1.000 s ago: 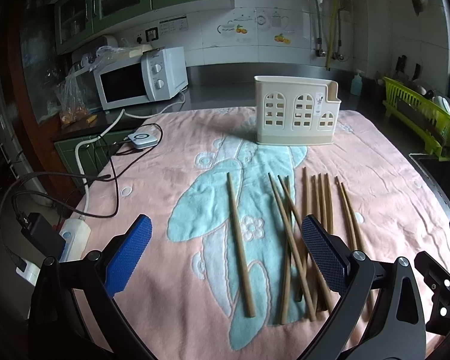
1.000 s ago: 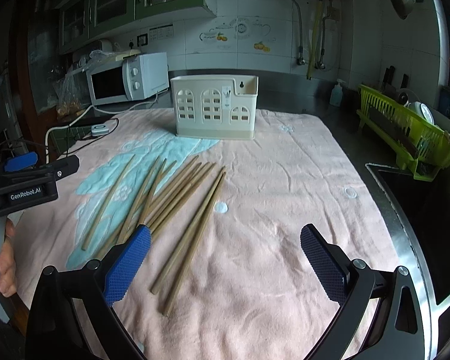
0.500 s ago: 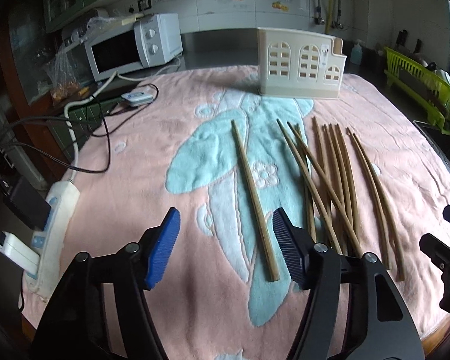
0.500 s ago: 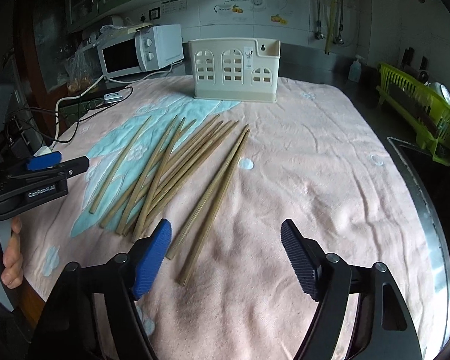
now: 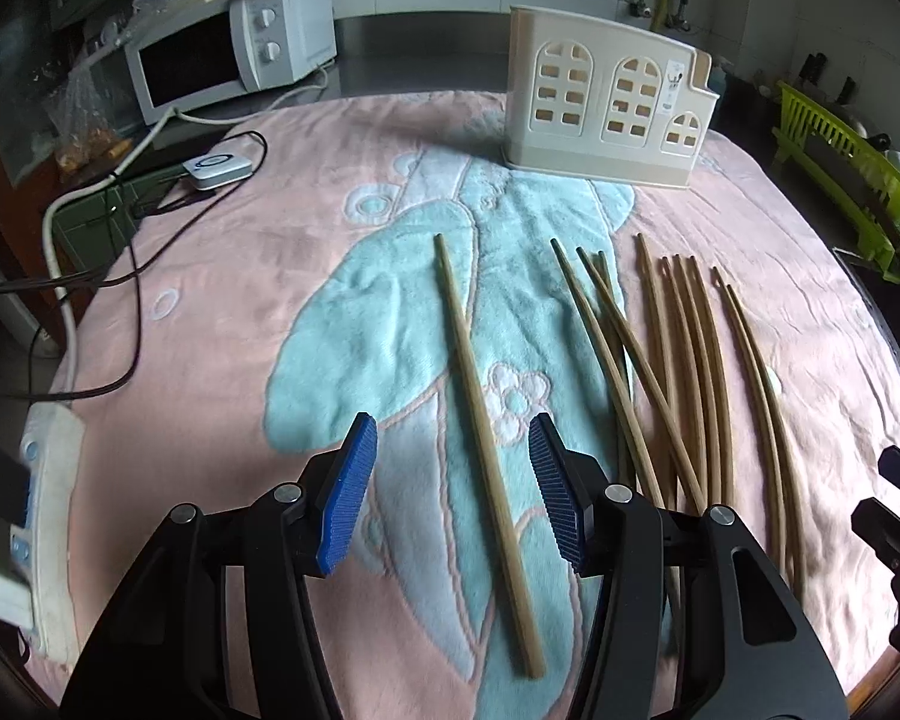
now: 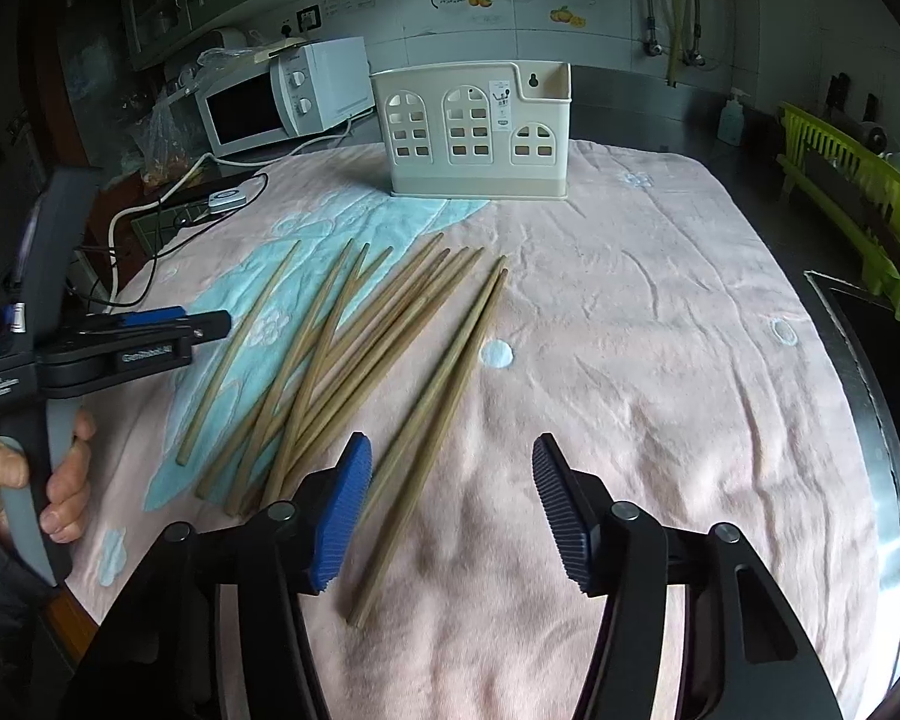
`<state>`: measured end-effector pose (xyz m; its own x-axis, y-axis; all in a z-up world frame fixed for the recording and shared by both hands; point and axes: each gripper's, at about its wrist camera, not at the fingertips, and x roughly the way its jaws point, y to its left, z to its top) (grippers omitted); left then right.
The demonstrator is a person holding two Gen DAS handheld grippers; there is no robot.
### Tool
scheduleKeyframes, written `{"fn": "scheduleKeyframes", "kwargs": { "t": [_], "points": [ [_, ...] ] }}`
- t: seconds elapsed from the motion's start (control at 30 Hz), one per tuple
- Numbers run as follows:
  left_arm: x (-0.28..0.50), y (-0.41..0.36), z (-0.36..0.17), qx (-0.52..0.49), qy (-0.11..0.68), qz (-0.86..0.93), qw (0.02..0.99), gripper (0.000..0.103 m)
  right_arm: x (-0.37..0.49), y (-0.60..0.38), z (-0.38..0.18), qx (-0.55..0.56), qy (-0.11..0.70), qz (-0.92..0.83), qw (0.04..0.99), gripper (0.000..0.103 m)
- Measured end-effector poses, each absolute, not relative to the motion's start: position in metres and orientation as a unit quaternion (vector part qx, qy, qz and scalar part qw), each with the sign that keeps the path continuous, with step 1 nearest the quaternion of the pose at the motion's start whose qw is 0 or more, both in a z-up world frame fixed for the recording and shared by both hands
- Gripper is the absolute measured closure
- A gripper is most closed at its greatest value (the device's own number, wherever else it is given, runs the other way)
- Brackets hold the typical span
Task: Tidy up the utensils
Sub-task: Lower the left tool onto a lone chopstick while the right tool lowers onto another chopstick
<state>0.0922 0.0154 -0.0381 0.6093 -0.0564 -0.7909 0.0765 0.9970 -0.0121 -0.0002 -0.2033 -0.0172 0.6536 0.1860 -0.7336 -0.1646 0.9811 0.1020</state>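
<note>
Bamboo chopstick [image 5: 480, 420] btwn closing left gripper [image 5: 453, 492] pads.

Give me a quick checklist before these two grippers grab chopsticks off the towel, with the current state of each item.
1. Single chopstick lies between the left gripper pads: ok; jaws closing, pads not yet on it.
2. Left pick is clear of neighbours: ok, the crossed pile lies apart to its right.
3. Right gripper is lined up on the chopstick pair: not ok; the pair runs beside its left pad, jaws closing on bare towel.
4. Utensil holder upright and unobstructed: ok.
5. Holder compartments empty: cannot tell, inside hidden.
6. Grippers apart from each other: ok.
</note>
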Motion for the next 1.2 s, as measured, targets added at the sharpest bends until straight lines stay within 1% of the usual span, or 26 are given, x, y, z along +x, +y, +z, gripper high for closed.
{"fn": "scheduleKeyframes", "kwargs": {
  "t": [0.03,0.07,0.1,0.23,0.33,0.4,0.47,0.6,0.77,0.83,1.13,1.2],
  "points": [
    [0.097,0.014,-0.04,0.015,0.443,-0.037,0.896,0.051,0.003,-0.204,-0.017,0.013,0.406,0.098,0.908,0.051],
    [0.102,0.012,-0.043,0.019,0.446,-0.038,0.894,0.053,0.007,-0.205,-0.017,0.014,0.408,0.098,0.908,0.052],
    [0.106,0.01,-0.045,0.021,0.451,-0.041,0.891,0.059,0.009,-0.205,-0.017,0.015,0.409,0.098,0.907,0.054],
    [0.116,0.01,-0.051,0.016,0.462,-0.047,0.885,0.068,0.016,-0.209,-0.021,0.027,0.416,0.09,0.904,0.056],
    [0.119,0.01,-0.055,0.015,0.468,-0.048,0.882,0.072,0.016,-0.207,-0.025,0.034,0.42,0.092,0.902,0.059],
    [0.121,0.011,-0.057,0.015,0.471,-0.049,0.881,0.074,0.016,-0.206,-0.03,0.038,0.427,0.096,0.898,0.064],
    [0.12,0.011,-0.058,0.016,0.47,-0.051,0.881,0.075,0.018,-0.204,-0.033,0.035,0.432,0.096,0.896,0.065],
    [0.119,0.012,-0.058,0.015,0.47,-0.051,0.881,0.077,0.023,-0.203,-0.033,0.036,0.434,0.098,0.895,0.072],
    [0.12,0.013,-0.058,0.015,0.47,-0.053,0.881,0.077,0.022,-0.201,-0.035,0.04,0.438,0.102,0.892,0.075],
    [0.12,0.012,-0.058,0.016,0.471,-0.052,0.881,0.077,0.022,-0.201,-0.037,0.046,0.44,0.102,0.891,0.079],
    [0.125,0.008,-0.058,0.02,0.474,-0.052,0.879,0.077,0.047,-0.206,-0.043,0.076,0.455,0.107,0.881,0.087],
    [0.126,0.007,-0.058,0.024,0.475,-0.052,0.878,0.077,0.054,-0.206,-0.045,0.079,0.46,0.107,0.878,0.091]
  ]
}}
